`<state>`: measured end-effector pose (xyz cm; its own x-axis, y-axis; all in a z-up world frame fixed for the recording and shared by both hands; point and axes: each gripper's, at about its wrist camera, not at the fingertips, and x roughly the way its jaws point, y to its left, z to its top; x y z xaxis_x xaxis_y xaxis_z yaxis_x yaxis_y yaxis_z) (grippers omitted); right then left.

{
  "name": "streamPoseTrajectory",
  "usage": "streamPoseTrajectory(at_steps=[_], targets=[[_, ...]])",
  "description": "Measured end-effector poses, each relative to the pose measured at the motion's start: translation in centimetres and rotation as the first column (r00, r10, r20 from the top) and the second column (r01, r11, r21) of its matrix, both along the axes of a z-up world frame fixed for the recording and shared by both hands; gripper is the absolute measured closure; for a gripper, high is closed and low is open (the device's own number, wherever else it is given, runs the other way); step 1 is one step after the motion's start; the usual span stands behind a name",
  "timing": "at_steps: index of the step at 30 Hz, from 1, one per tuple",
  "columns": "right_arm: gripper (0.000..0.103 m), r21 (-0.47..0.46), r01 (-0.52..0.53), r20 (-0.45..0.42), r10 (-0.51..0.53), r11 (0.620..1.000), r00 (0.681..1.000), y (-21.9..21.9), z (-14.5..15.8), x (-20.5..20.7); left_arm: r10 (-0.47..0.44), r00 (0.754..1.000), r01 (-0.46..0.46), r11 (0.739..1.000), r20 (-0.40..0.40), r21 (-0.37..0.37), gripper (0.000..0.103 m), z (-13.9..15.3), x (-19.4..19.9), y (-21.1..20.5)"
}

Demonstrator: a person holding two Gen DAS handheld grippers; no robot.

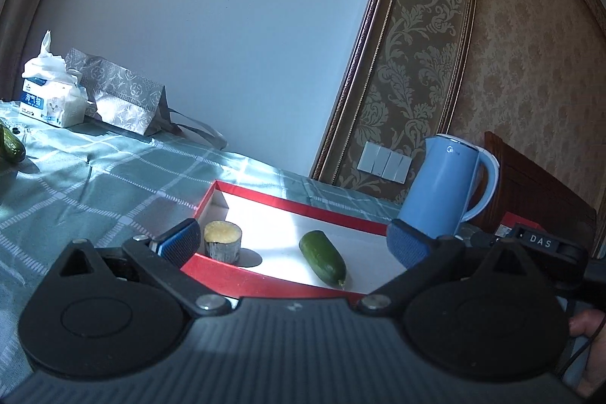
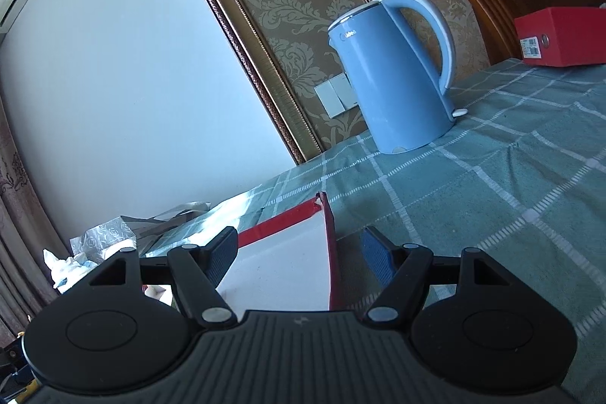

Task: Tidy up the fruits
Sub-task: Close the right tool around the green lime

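Left gripper point(image 1: 293, 241) wide open, empty.

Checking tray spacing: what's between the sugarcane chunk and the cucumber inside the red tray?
Nothing: bare white tray floor separates the sugarcane chunk from the cucumber in the red tray, per the left wrist view.

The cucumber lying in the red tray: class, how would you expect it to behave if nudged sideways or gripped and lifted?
The cucumber lies on its rounded side on the smooth white floor of the red tray, so a sideways nudge would probably roll it. Its glossy skin may slip between pads. It looks firm, likely lifting without bending.
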<state>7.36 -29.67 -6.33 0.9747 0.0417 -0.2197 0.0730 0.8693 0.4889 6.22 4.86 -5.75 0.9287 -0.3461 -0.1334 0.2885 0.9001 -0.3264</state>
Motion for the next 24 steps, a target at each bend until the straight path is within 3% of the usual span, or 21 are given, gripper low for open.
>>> streamPoseTrajectory(at_steps=[5,11,16,24], targets=[[0.031,0.018,-0.01,-0.069,0.012,1.0,0.998,0.0,-0.9,-3.0,-0.037,0.999,0.038,0.999,-0.038,0.014,0.0,-0.1,0.3,-0.5],[0.032,0.028,-0.057,-0.173,0.061,0.998,0.983,0.9,-2.1,-4.4,0.023,0.993,-0.012,0.996,-0.115,0.092,0.0,-0.3,-0.3,-1.0],[0.038,-0.054,-0.105,-0.209,0.092,0.993,0.974,2.4,-1.7,-4.9,-0.005,0.989,0.03,0.985,-0.146,0.172,0.0,-0.5,-1.8,-2.1],[0.05,-0.132,-0.151,-0.297,0.106,0.98,0.949,4.5,-1.9,-4.2,-0.018,0.997,0.039,0.957,-0.074,0.288,0.0,-0.3,-4.4,-4.4]])
